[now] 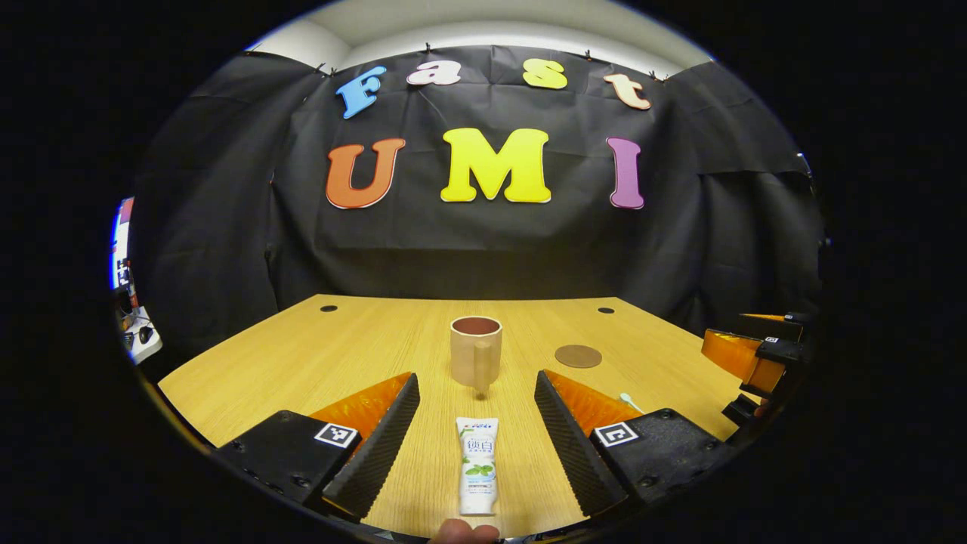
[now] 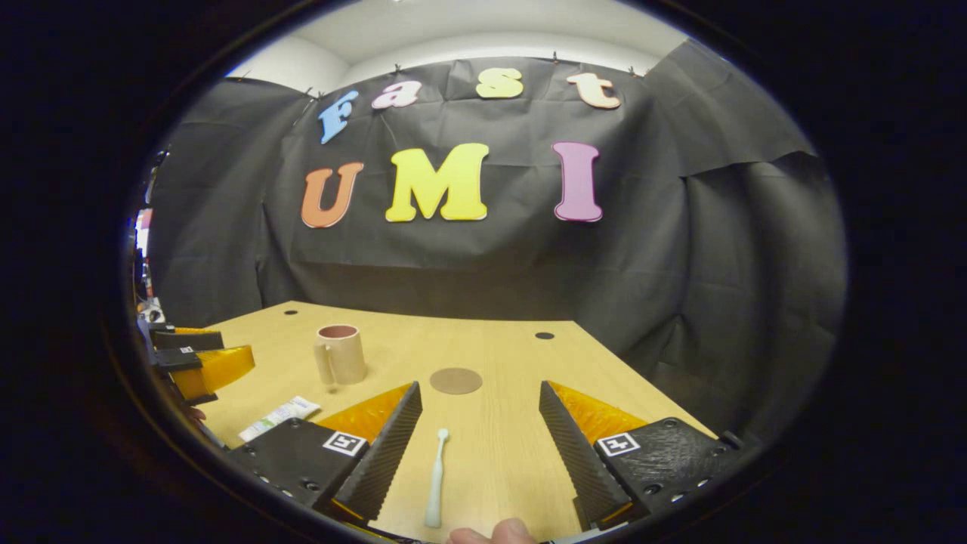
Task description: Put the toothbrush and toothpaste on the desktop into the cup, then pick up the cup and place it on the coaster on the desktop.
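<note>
A white toothpaste tube (image 1: 477, 466) lies flat on the wooden desk (image 1: 302, 363), between the fingers of my open left gripper (image 1: 477, 385), which touch nothing. Beyond it stands a beige cup (image 1: 476, 350) with its handle toward me, and a round brown coaster (image 1: 578, 356) lies to its right. In the right gripper view a pale toothbrush (image 2: 436, 477) lies lengthwise between the fingers of my open right gripper (image 2: 480, 389), nearer the left finger. There the cup (image 2: 340, 353) is to the left, the coaster (image 2: 455, 380) straight ahead, and the toothpaste (image 2: 279, 417) at the lower left.
The other gripper (image 1: 755, 355) shows at the right edge of the left gripper view, and at the left edge (image 2: 200, 363) of the right gripper view. Two cable holes (image 1: 329, 308) sit near the desk's far edge. A fingertip (image 2: 491, 533) shows at the bottom.
</note>
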A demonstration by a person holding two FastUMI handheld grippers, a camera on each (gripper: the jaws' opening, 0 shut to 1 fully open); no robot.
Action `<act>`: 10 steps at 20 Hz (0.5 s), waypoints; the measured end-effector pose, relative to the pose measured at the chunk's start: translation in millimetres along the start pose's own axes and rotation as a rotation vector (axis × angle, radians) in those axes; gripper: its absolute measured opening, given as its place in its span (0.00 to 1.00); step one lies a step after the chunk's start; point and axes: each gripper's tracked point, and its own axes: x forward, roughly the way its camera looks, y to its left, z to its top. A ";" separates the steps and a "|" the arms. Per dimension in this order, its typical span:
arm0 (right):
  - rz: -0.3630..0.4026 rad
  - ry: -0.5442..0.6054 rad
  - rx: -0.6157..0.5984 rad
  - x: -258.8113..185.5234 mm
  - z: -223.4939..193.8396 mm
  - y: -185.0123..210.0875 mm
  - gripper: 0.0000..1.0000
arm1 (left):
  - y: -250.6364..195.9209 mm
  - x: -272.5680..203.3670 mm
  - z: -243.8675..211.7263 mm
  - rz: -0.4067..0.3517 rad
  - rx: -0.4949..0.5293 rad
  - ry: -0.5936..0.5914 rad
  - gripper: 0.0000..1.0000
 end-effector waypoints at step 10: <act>0.025 0.103 -0.007 2.0 -38.3 10.5 0.95 | -7.8 11.7 -65.3 -0.038 0.026 0.243 0.98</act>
